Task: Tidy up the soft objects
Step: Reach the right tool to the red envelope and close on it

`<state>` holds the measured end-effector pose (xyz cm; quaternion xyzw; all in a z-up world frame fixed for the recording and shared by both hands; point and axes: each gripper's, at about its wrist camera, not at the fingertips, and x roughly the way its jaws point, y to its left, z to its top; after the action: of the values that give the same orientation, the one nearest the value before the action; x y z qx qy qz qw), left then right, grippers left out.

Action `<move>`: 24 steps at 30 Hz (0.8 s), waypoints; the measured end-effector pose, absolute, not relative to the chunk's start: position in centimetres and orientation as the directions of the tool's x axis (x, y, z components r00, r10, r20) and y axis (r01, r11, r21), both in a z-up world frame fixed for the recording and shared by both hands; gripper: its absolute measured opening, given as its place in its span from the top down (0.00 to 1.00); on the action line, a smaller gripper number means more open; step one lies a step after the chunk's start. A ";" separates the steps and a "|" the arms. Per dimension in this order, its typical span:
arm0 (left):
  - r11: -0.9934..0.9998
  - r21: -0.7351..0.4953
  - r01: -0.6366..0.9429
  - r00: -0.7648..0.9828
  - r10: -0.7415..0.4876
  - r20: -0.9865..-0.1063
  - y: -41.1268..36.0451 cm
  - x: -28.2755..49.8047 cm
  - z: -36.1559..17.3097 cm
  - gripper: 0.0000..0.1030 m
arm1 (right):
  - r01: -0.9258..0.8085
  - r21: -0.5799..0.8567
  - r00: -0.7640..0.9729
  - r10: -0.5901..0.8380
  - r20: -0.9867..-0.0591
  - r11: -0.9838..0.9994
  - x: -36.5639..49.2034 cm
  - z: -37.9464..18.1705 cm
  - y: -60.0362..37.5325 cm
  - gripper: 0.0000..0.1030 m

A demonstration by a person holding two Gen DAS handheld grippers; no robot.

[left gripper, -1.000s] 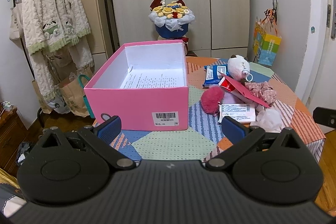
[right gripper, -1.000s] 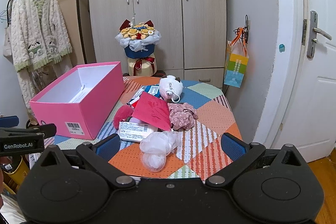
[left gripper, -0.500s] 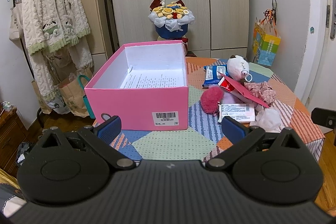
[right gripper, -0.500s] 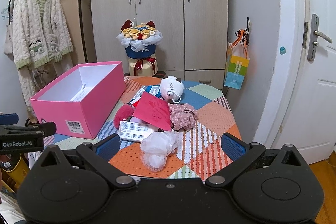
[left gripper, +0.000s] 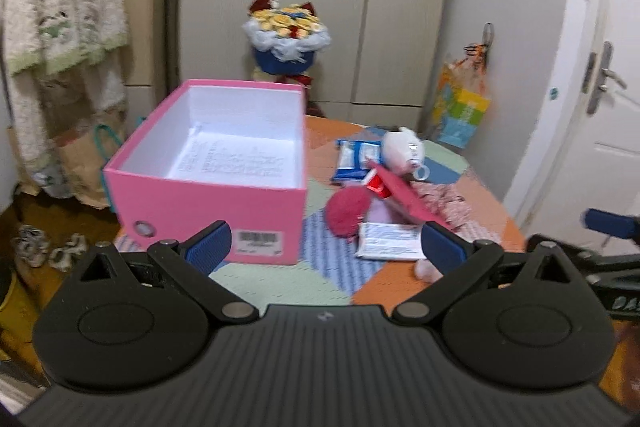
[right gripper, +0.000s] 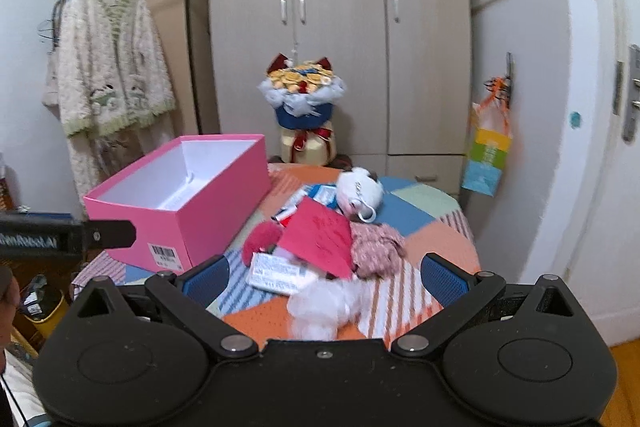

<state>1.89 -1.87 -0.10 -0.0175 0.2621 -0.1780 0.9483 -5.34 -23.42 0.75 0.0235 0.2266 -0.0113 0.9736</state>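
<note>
An open pink box (left gripper: 192, 203) (right gripper: 224, 203) stands at the left of a patchwork table, holding only a printed sheet. To its right lies a pile: a white plush toy (left gripper: 402, 149) (right gripper: 358, 189), a red fluffy ball (left gripper: 346, 209) (right gripper: 260, 239), a pink floral scrunchie (right gripper: 376, 249), a white fluffy tuft (right gripper: 324, 307), a red card (right gripper: 320, 241), a white packet (right gripper: 280, 273) and blue packets (left gripper: 354, 157). My left gripper (left gripper: 326, 247) hovers open in front of the box. My right gripper (right gripper: 326, 275) hovers open just above the white tuft. Neither holds anything.
A flower bouquet (right gripper: 302, 95) stands behind the table before a wardrobe (right gripper: 340, 7). A fluffy cardigan (right gripper: 108, 63) hangs on a rack at the left. A colourful bag (right gripper: 488, 155) hangs on the right wall, beside a door (left gripper: 612, 131). The table's right edge is close to the pile.
Both views have shifted: the left gripper has swung right toward the pile, and the right gripper has moved forward and lower toward the white tuft. The objects lie as before.
</note>
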 end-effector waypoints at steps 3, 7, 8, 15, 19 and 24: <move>0.908 -0.171 0.383 0.768 -0.416 -0.486 -2.2 3.7 0.0 0.02 | -0.037 0.070 0.896 0.064 -0.439 0.997 -3.7 0.2 -24.4 0.00; 0.878 -0.182 0.442 0.735 -0.471 -0.488 -3.8 6.2 -0.6 0.03 | -0.093 0.093 0.881 0.125 -0.456 0.991 -1.0 -1.3 -25.6 0.00; 0.872 -0.175 0.457 0.726 -0.479 -0.494 -4.5 6.9 -0.9 0.03 | -0.102 0.085 0.876 0.130 -0.464 0.991 -0.4 -1.8 -25.7 0.00; 0.834 -0.214 0.508 0.630 -0.530 -0.568 -8.8 11.5 -3.0 0.31 | -0.171 0.024 0.831 0.157 -0.533 0.985 3.9 -4.6 -26.2 0.13; 0.808 -0.261 0.528 0.569 -0.564 -0.598 -10.7 13.4 -4.1 0.42 | -0.208 -0.028 0.819 0.159 -0.551 0.978 5.6 -5.4 -25.9 0.25; 0.811 -0.286 0.511 0.541 -0.561 -0.626 -12.2 15.4 -5.6 0.52 | -0.265 -0.133 0.816 0.149 -0.559 0.955 7.0 -6.6 -24.6 0.34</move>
<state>15.38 -12.16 -5.62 -0.0342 0.3690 -0.3057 0.8770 7.05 -24.63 -6.65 -0.1026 0.2830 0.1092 0.9473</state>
